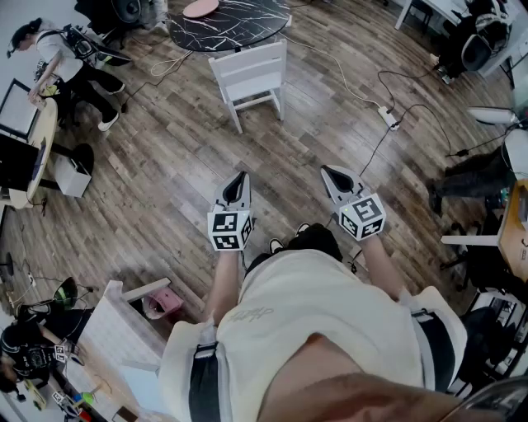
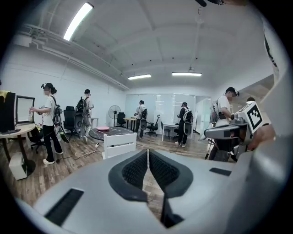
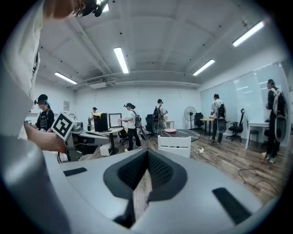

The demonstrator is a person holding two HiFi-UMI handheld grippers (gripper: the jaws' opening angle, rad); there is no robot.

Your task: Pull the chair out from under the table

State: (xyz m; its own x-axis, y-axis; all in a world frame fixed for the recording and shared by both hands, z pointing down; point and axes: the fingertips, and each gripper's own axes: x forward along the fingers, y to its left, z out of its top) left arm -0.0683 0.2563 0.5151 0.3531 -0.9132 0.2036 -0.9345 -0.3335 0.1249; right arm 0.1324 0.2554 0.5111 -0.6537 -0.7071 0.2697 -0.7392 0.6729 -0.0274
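A small white wooden chair (image 1: 247,78) stands on the wood floor, its back toward me, just in front of a round black marble table (image 1: 227,25). It also shows in the left gripper view as the chair (image 2: 120,142) and in the right gripper view as the chair (image 3: 175,145). My left gripper (image 1: 237,177) and right gripper (image 1: 330,171) are held side by side in the air, well short of the chair. Both point toward it. In its own view the left gripper (image 2: 148,153) is shut and holds nothing, and the right gripper (image 3: 146,153) likewise.
A pink plate (image 1: 200,8) lies on the table. A power strip with cables (image 1: 388,117) runs across the floor right of the chair. A person (image 1: 66,58) stands at a desk far left. White furniture (image 1: 124,330) sits at my lower left.
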